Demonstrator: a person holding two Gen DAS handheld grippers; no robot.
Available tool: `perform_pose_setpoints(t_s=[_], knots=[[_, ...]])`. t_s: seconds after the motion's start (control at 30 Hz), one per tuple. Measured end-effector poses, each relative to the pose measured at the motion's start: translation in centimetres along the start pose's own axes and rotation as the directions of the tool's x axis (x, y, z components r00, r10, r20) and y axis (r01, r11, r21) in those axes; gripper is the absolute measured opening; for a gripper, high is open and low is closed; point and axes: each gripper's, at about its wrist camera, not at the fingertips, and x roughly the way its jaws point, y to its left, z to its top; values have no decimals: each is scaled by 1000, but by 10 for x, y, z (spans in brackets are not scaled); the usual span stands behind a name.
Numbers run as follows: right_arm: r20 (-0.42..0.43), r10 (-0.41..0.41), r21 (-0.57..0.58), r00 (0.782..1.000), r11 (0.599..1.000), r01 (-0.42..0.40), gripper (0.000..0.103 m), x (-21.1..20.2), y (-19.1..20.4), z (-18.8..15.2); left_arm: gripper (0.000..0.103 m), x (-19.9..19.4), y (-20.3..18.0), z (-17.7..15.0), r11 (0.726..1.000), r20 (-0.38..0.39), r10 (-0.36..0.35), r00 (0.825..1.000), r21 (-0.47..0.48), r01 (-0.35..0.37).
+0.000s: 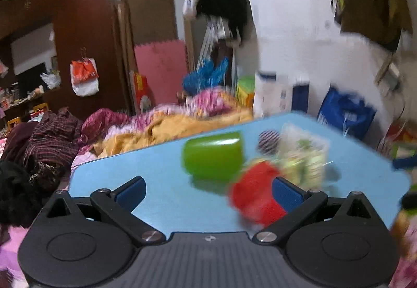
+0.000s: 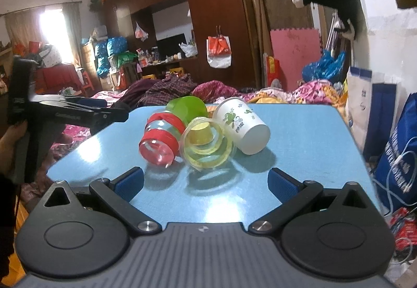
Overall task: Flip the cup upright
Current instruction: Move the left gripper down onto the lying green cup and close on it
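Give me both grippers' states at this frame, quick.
Left gripper: open, holding nothing, near the red-banded cup.
Right gripper: open, empty, short of the cups on the blue table.

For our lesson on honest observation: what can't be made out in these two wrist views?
- Left wrist view: motion blur smears the red-banded clear plastic cup and white paper cup.
- Right wrist view: the red-banded cup hides most of the green plastic cup.
- Left gripper: seen side-on, finger gap unreadable.
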Motion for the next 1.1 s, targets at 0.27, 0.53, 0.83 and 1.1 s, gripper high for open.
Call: perform_pose_setpoints(t_s=[0.27, 0.53, 0.83, 1.1], knots=[[-107, 19, 43, 994, 999, -14, 102, 48, -10, 28, 103, 51, 63, 40, 914, -102, -339, 935, 198, 353], [-251, 10, 25, 968, 1000, -4, 102, 71, -17, 43, 100, 98, 51, 62, 666, -233, -459, 858, 548, 505], [-315, 0, -12, 949, 1000, -4, 102, 85, -15, 59, 91, 132, 32, 69, 390, -424, -485, 765, 678, 623], [-319, -18, -21, 948, 1000, 11, 102, 85, -12, 64, 83, 154, 19, 61, 300, -496, -432, 753, 709, 638]])
